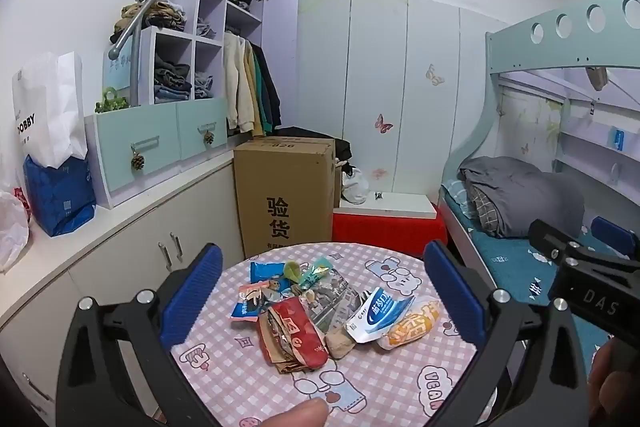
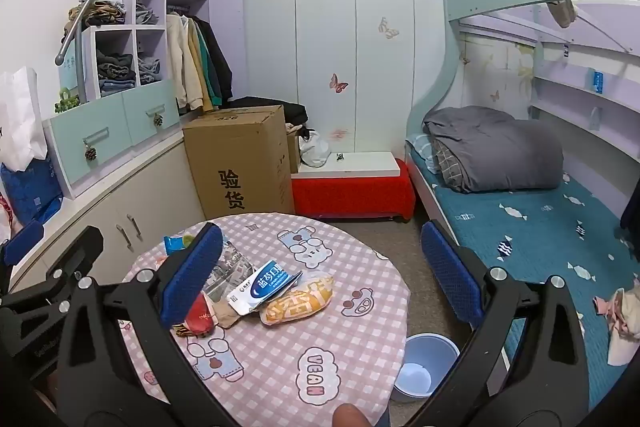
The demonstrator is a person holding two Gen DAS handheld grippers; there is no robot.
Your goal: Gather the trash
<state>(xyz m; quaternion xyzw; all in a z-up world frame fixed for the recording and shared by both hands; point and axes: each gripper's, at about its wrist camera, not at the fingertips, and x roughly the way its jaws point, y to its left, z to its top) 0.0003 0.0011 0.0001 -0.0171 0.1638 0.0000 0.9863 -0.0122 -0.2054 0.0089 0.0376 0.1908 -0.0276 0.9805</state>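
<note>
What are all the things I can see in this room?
Wrappers: a pile, red, blue, white, yellow, on table.
Table: one, pink checked, round.
Bucket: one, light blue, on floor beside table.
Cardboard box: one, brown, behind table.
Quilt: one, grey, on bed.
Bags: white and blue, on counter.
Left gripper: blue pads, open, nothing held.
Right gripper: blue pads, open, nothing held.

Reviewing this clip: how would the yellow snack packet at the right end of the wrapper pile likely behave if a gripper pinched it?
The yellow snack packet looks puffed and glossy, so it would probably squash under the pads and might slip. It seems light for its size, likely to slide on the checked tablecloth if nudged. Lying flat, it shouldn't roll.
</note>
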